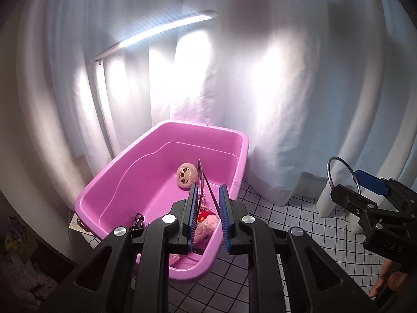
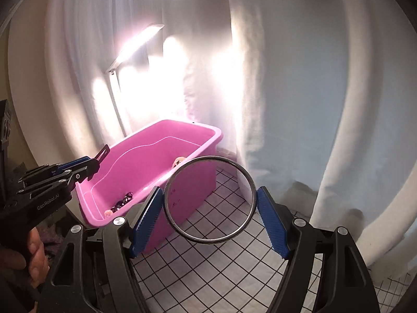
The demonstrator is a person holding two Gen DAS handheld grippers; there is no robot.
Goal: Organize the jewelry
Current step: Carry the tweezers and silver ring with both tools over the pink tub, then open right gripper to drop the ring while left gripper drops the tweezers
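Black hand-held gripper (image 1: pixel 207 216), blue ribbed pads (image 1: pixel 224 217)

I see a smooth, glossy pink plastic tub (image 2: pixel 198 167), a thin polished metal ring (image 2: pixel 209 199), ribbed blue pads (image 2: pixel 272 225) on matt black plastic, and white cloth curtains (image 1: pixel 299 104) hanging behind.

Light source: one LED bar lamp (image 1: pixel 166 30), lit, upper left in both views. Curtain (image 1: pixel 286 91) behind it blown out to white in patches; worse in the right wrist view, where glare hides the folds. A soft dark shadow sits on the curtain upper centre in the left wrist view. Pink tub (image 1: pixel 161 161) evenly lit, casts a faint pink tint on the cloth. Strong fisheye bending; corners vignette to black. Edges soft, near fingers slightly blurred.
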